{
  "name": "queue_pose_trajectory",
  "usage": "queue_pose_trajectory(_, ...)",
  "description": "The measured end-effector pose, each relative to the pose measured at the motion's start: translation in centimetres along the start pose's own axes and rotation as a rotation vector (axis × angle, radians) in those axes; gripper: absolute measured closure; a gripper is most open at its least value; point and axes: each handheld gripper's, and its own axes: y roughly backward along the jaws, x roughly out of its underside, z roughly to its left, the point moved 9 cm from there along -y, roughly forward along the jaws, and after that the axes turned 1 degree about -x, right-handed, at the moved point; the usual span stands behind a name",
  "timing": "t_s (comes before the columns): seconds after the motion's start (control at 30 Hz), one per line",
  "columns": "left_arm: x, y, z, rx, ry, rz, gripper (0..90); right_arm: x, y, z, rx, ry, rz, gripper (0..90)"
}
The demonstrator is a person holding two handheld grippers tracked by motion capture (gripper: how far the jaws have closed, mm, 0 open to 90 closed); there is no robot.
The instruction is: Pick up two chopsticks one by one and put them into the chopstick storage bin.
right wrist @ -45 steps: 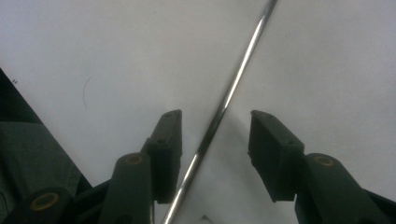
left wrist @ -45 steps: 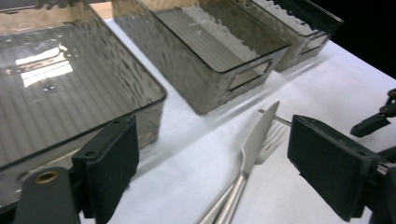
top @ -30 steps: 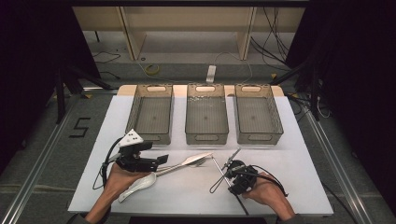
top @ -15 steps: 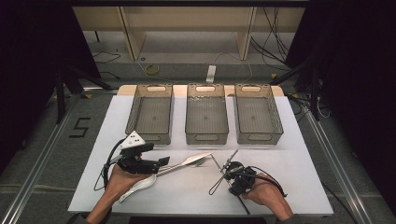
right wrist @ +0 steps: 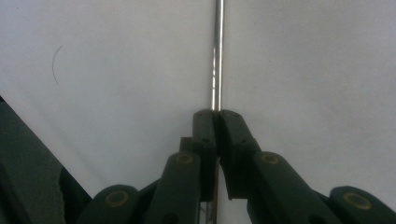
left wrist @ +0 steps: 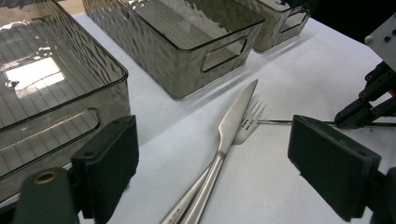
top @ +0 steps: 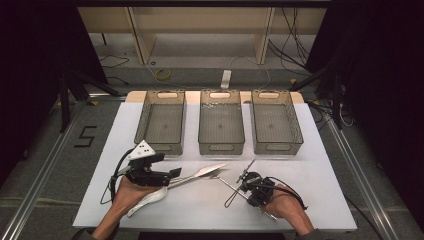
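Observation:
A steel knife (top: 206,171) and a fork (top: 214,175) lie crossed on the white tabletop (top: 325,170), in front of the bins. My left gripper (top: 176,173) rests just left of them, open. In the left gripper view its pads (left wrist: 112,161) stand wide apart either side of the knife (left wrist: 233,121) and fork (left wrist: 251,122), touching neither. My right gripper (top: 241,189) lies to their right. Its jaws have just been closing and are now shut (right wrist: 217,114) on a thin metal rod (right wrist: 217,56) that points toward the fork tines (left wrist: 275,122).
Three grey see-through bins stand in a row behind: left (top: 162,146), middle (top: 221,148), right (top: 278,146). A white spoon (top: 147,199) lies by the left hand. More thin wire (top: 246,171) sticks up near the right gripper. Cables trail from both grippers.

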Motion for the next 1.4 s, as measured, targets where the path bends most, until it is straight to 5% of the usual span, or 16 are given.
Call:
queue_pose_trajectory(0.4, 0.0, 0.0, -0.2, 0.007, -0.010, 0.002, 16.0, 1.4, 1.0, -1.1, -0.008, 0.023, 0.019, 86.1)
queue_pose_trajectory(1.0, -0.6, 0.0, -0.9, 0.035, -0.013, -0.019, 16.4, 2.2, 4.7, -3.8, 0.038, -0.019, -0.084, 86.2)
queue_pose_trajectory(1.3, -1.5, -1.0, -2.6, 0.066, -0.074, -0.014, 16.3, 2.2, 6.4, -4.4, 0.049, -0.029, -0.134, 86.2)
queue_pose_trajectory(1.4, -1.9, -1.8, -3.9, 0.089, -0.135, 0.010, 16.3, 1.5, 6.6, -3.6, 0.036, 0.004, -0.147, 86.2)
